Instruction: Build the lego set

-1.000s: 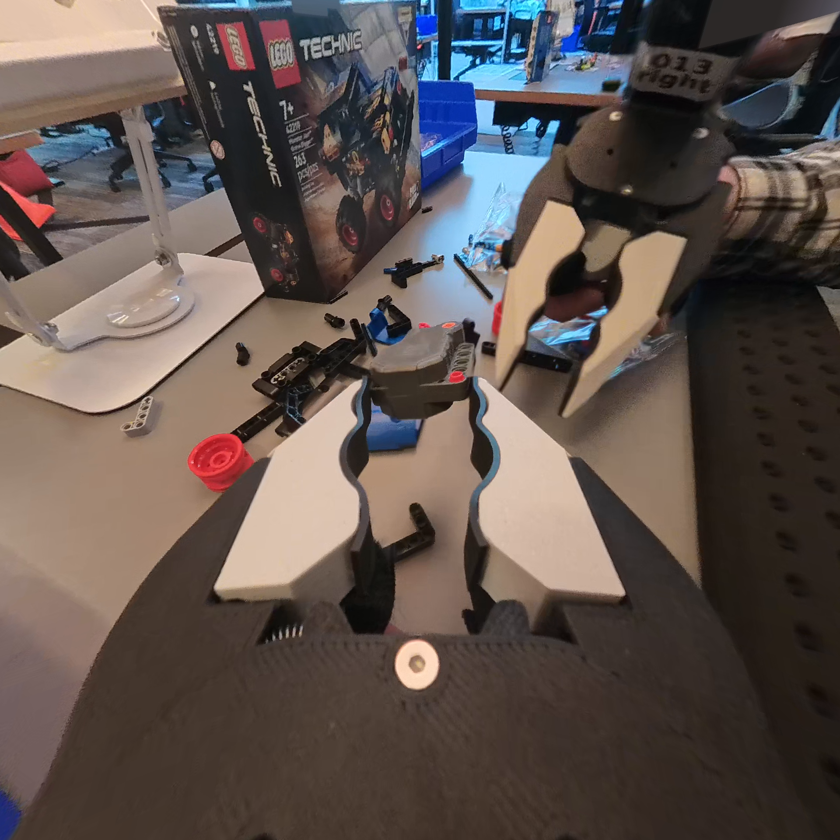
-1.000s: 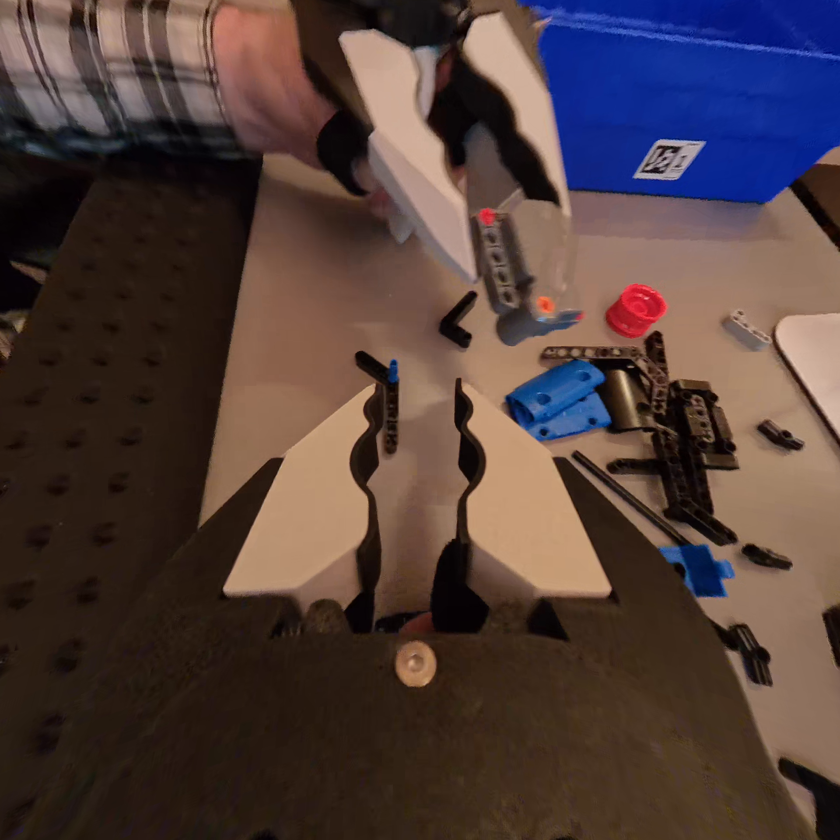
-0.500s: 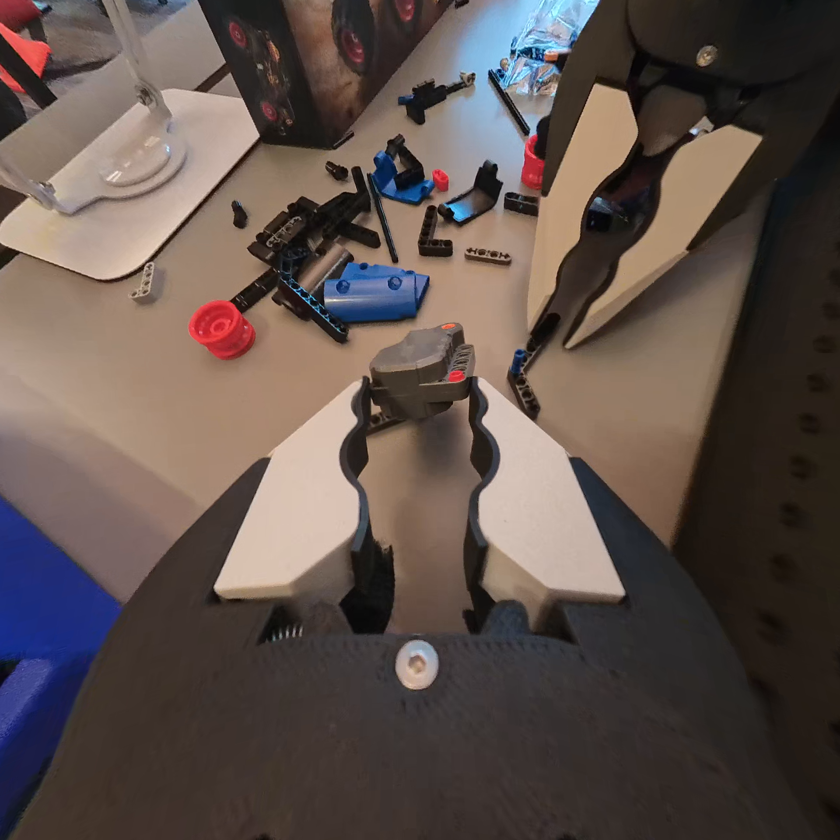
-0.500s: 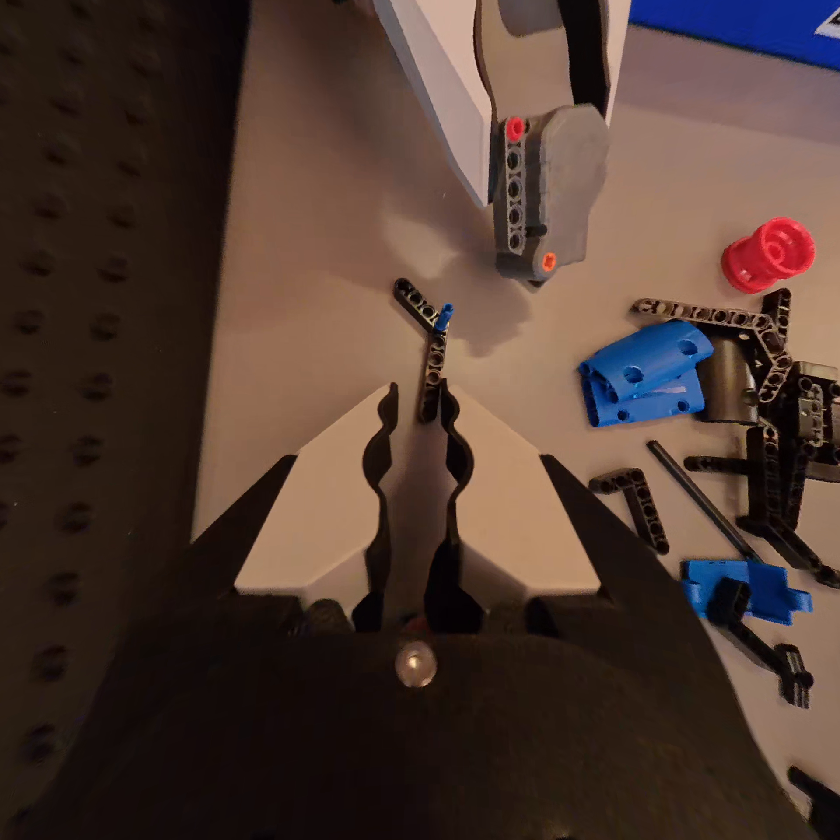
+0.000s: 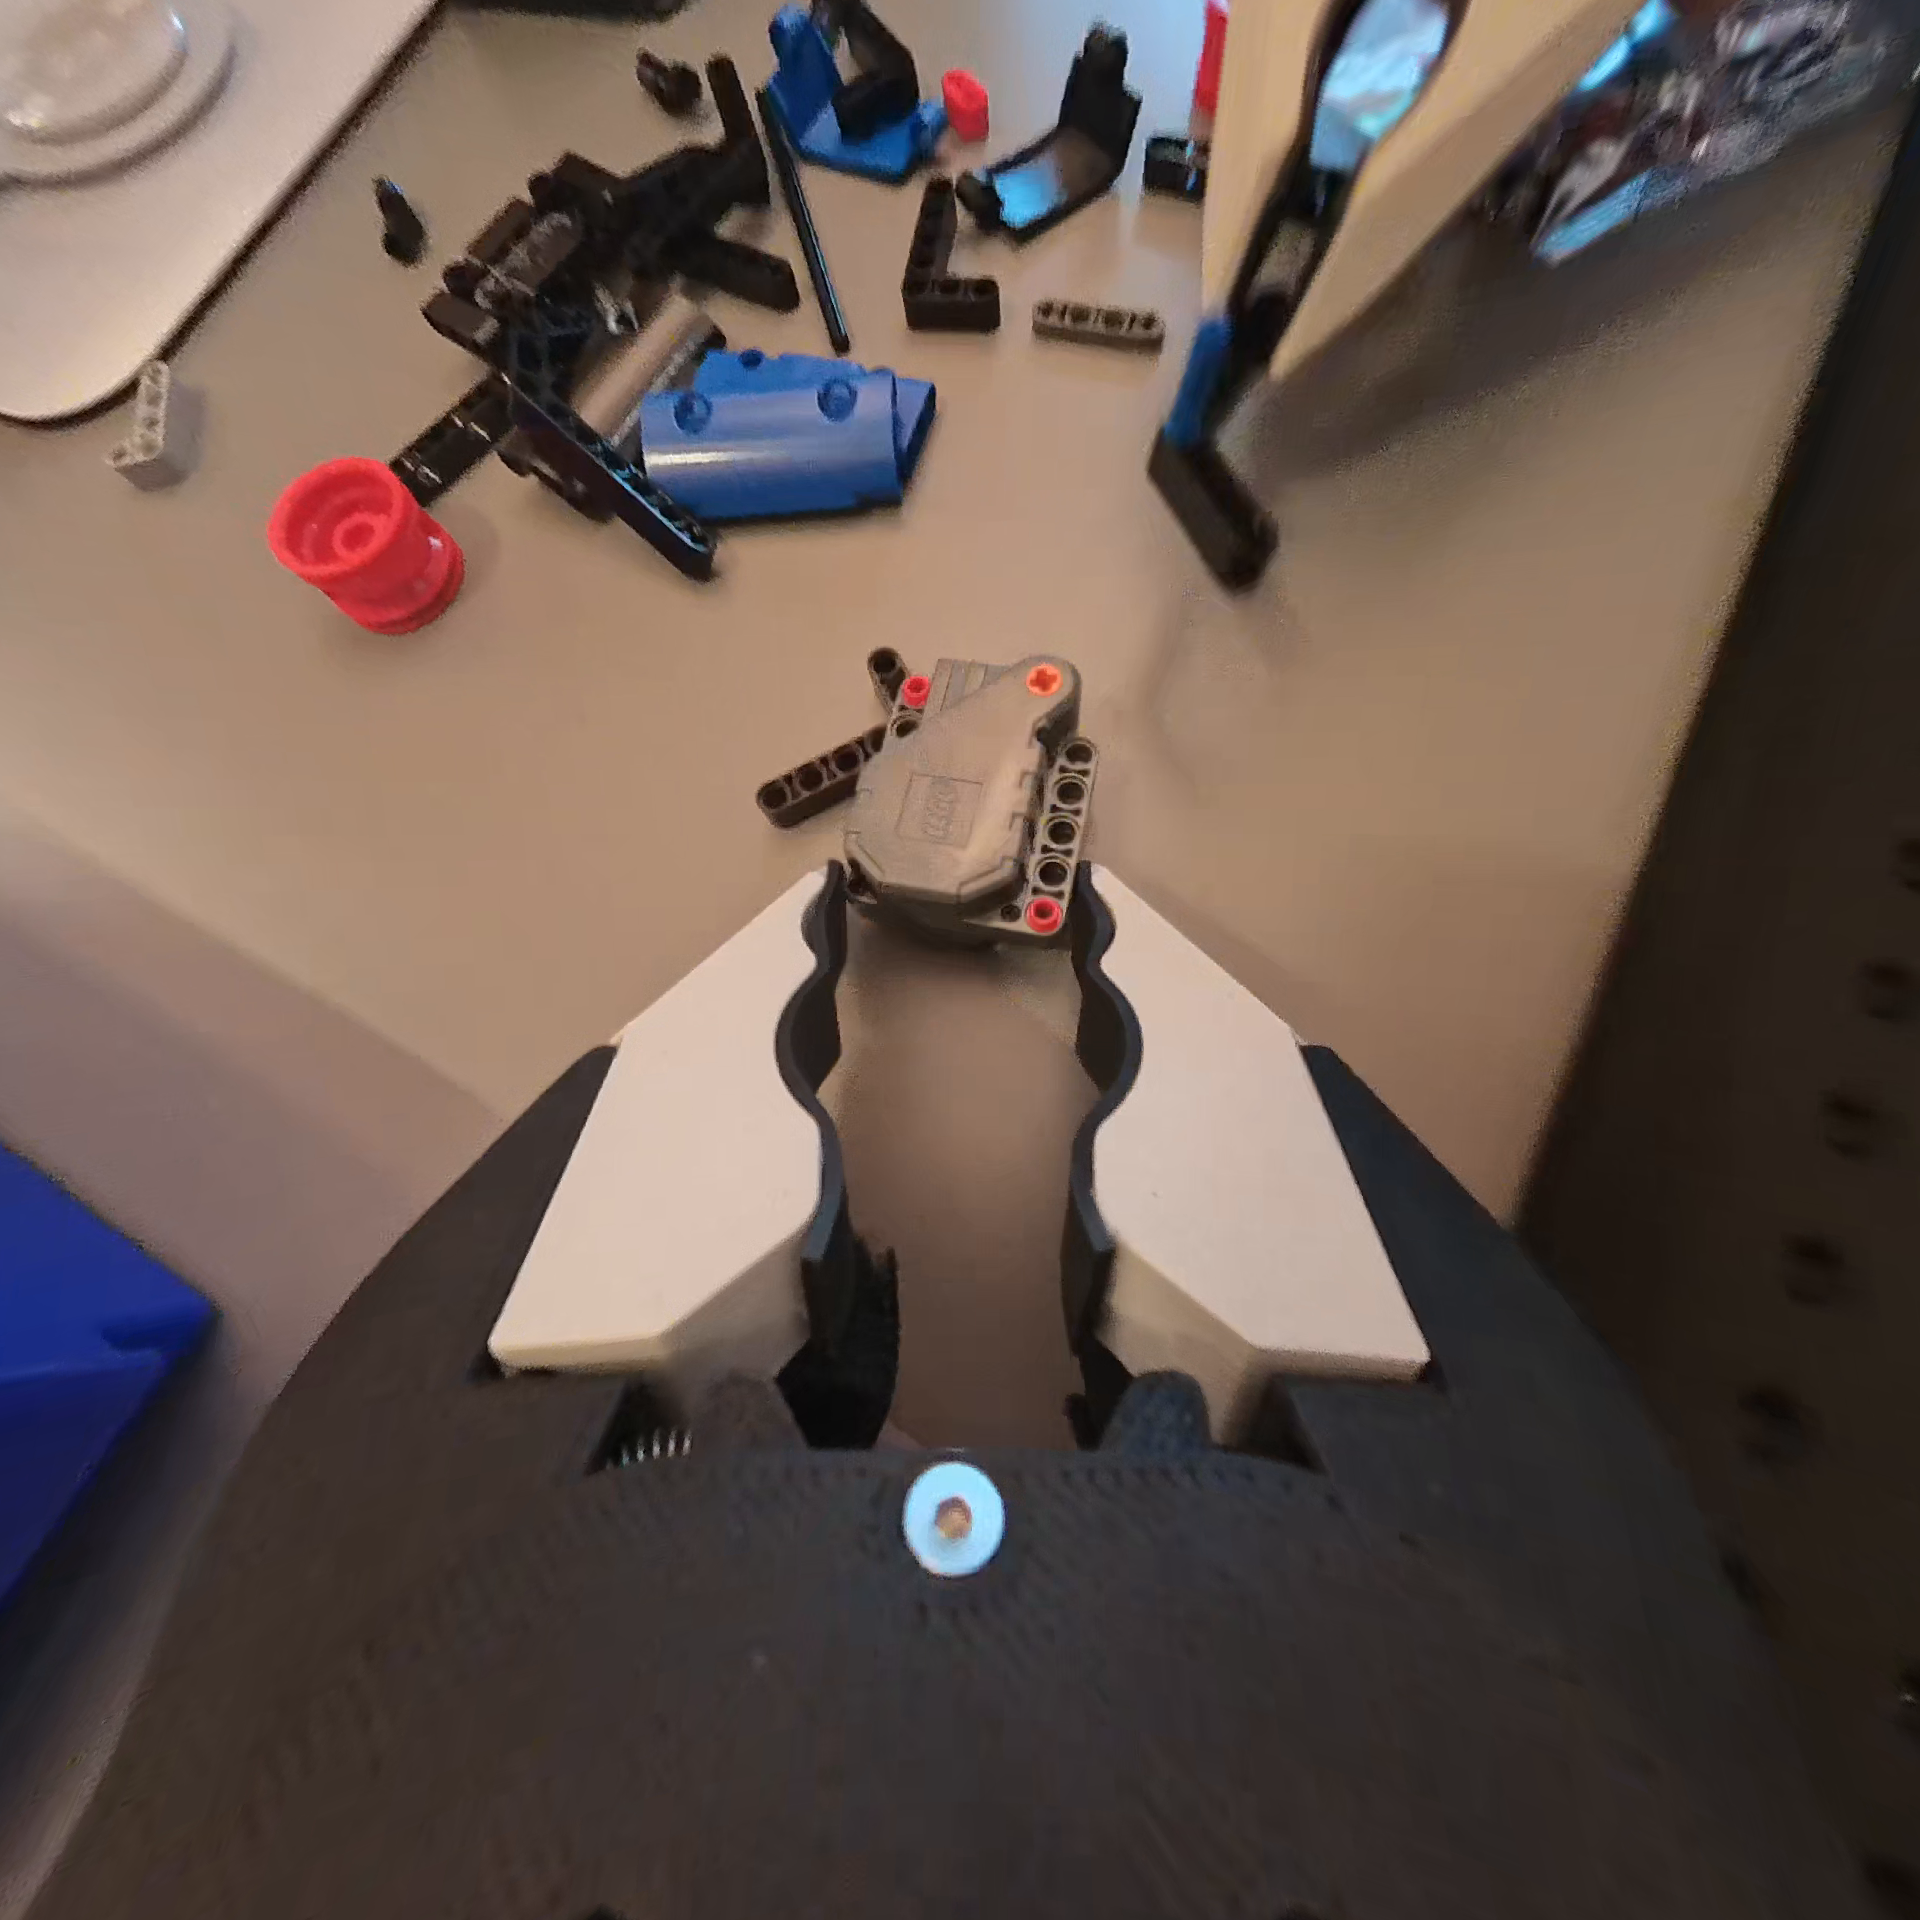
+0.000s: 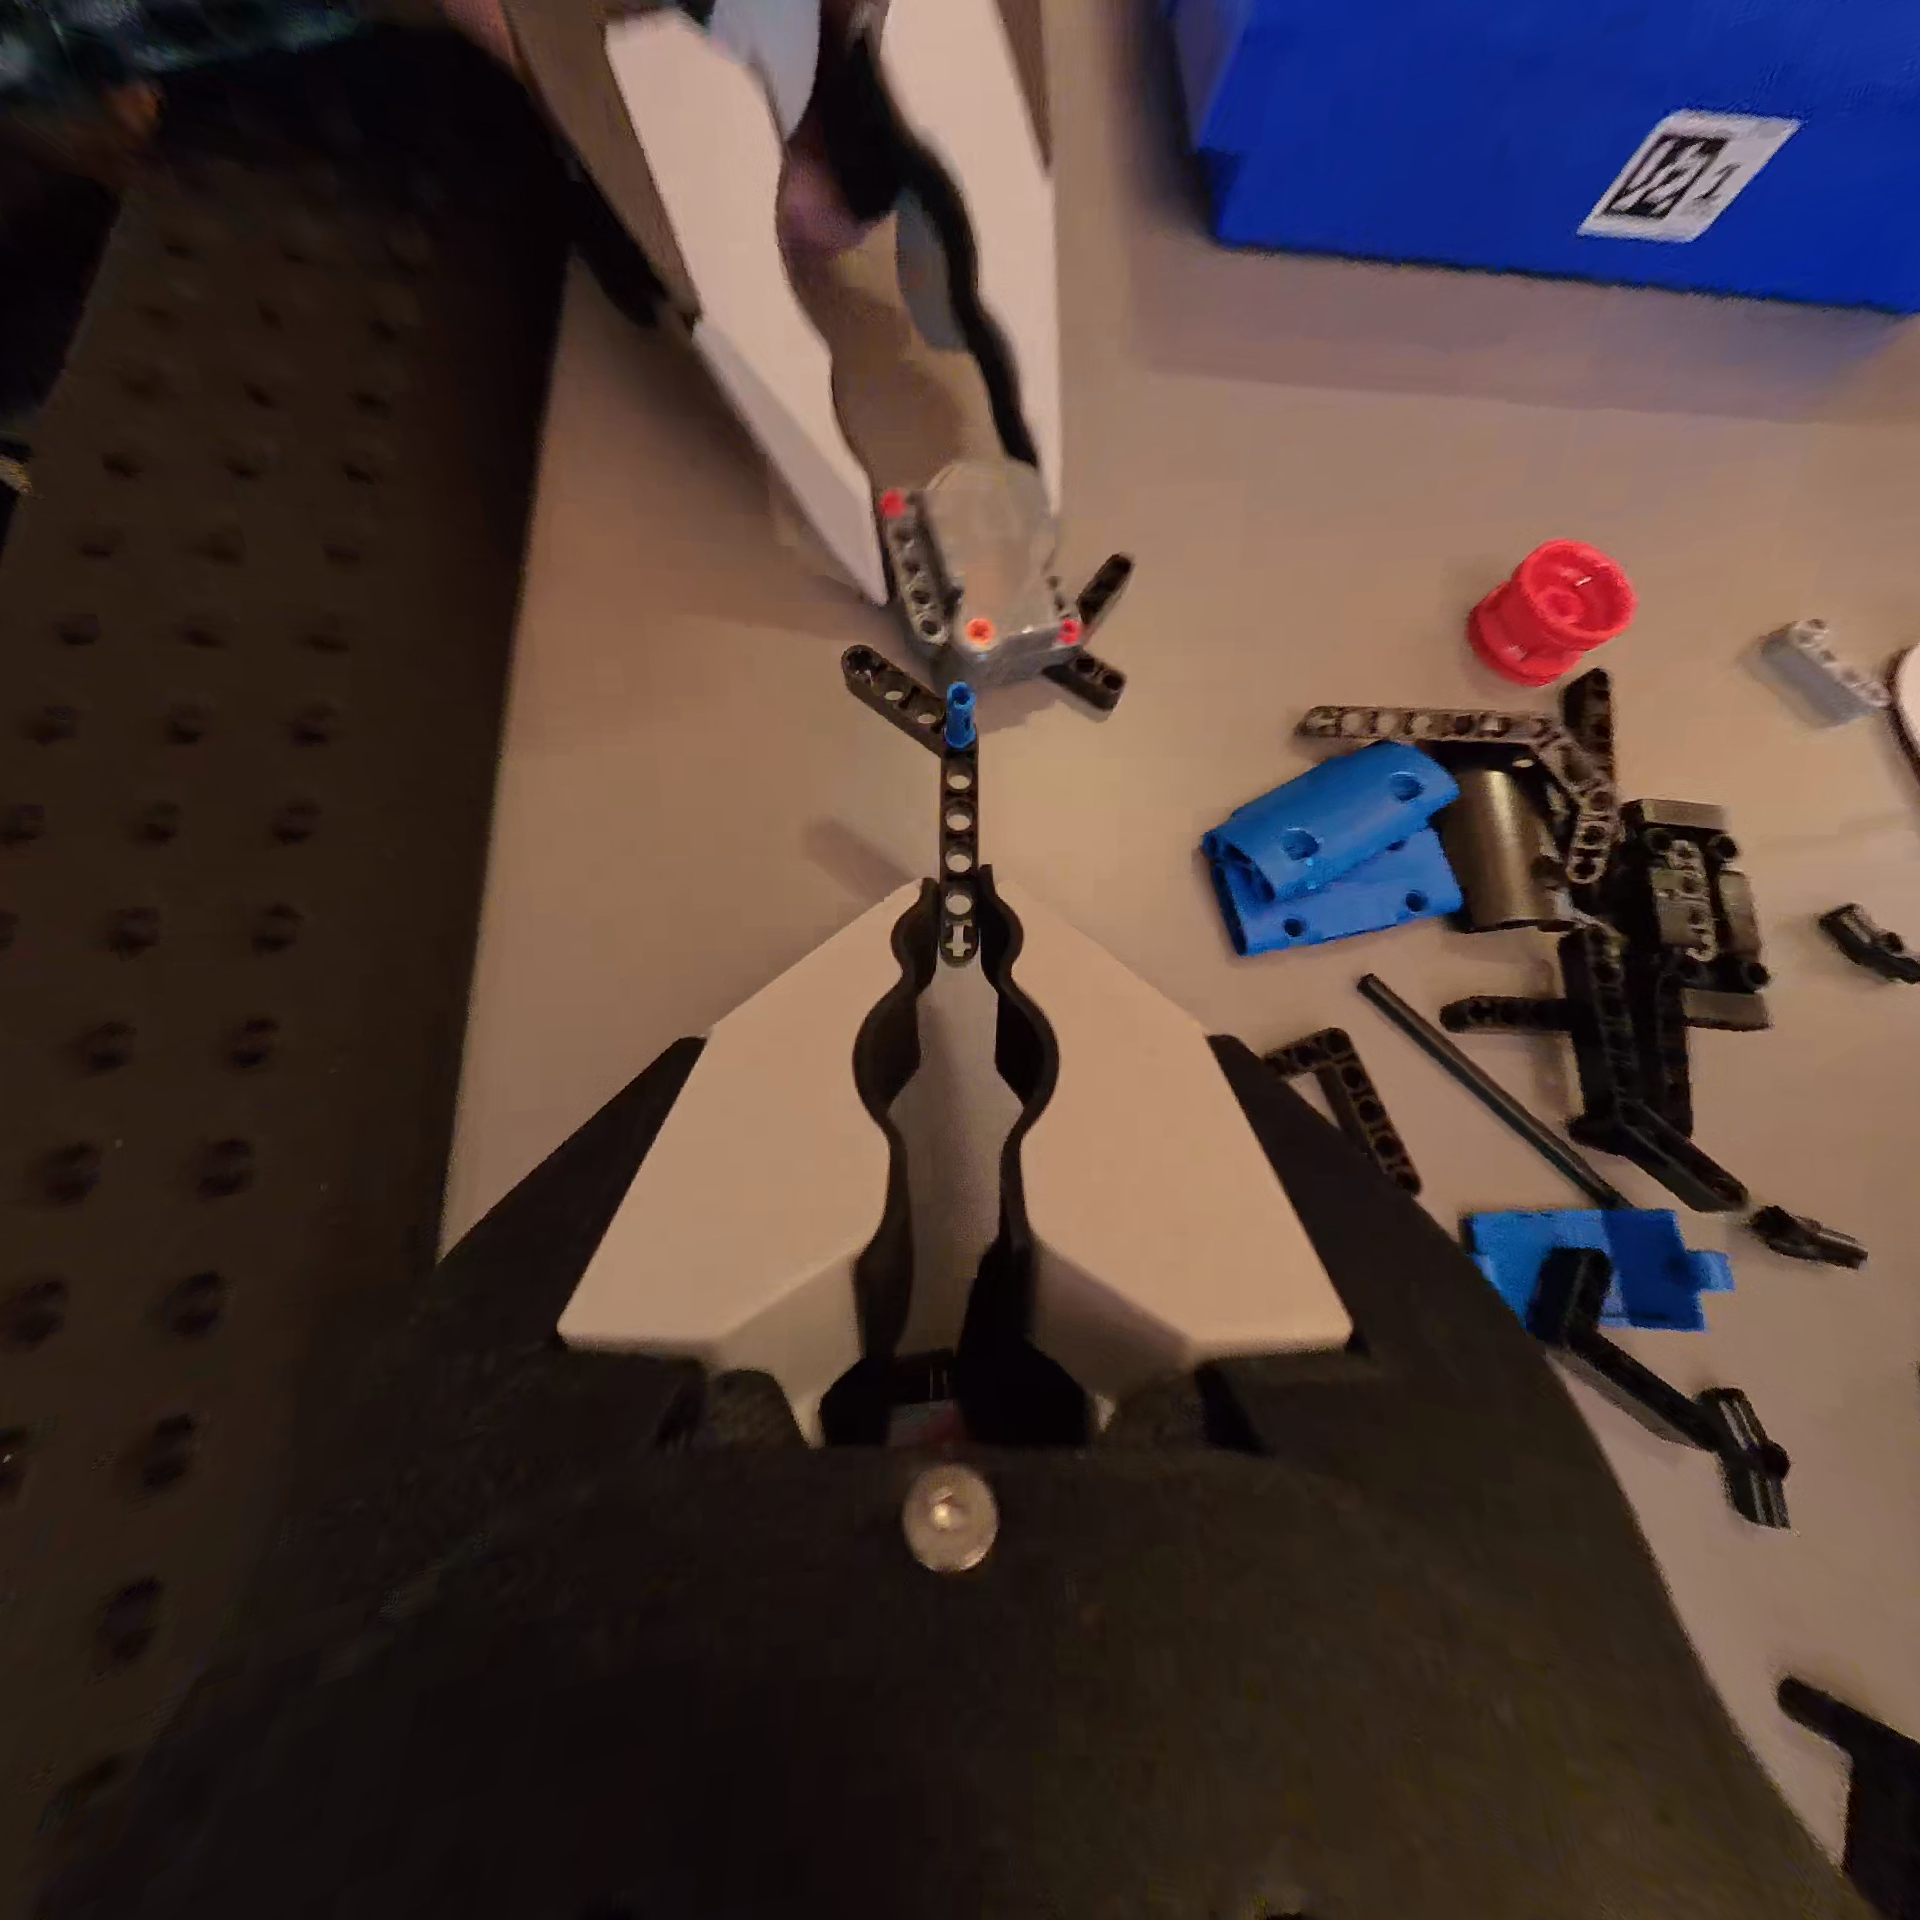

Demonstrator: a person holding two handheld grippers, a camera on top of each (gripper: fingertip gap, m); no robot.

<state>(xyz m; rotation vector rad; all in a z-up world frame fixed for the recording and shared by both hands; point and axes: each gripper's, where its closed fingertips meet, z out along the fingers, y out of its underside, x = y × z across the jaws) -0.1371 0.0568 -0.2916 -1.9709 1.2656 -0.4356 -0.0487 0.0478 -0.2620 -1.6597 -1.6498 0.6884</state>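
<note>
My left gripper [image 5: 961, 894] is shut on a grey motor block [image 5: 966, 800] with a grey beam and red pins on its side. The block is low over a black L-shaped beam [image 5: 821, 774] on the table; I cannot tell if they are joined. My right gripper [image 6: 956, 904] is shut on one end of a black bent beam [image 6: 958, 821] that carries a blue pin [image 6: 959, 712]. The pin end points at the grey block [image 6: 982, 582], close to it. In the left wrist view the right gripper [image 5: 1247, 343] stands at the upper right with the bent beam [image 5: 1210, 488] hanging from it.
Loose parts lie on the grey table: a red wheel hub [image 6: 1548, 613], blue panels [image 6: 1340, 842], a heap of black beams [image 6: 1642, 935] and a thin black axle [image 6: 1475, 1091]. A blue bin [image 6: 1558, 135] stands behind. A black perforated mat [image 6: 260, 727] runs along the table's side. The left gripper's tips are roughly 10 cm from the right gripper's.
My left gripper has lowered the grey block onto the table by the L-shaped beam. My right gripper has shut on the bent beam and brought its pin end towards the block.
</note>
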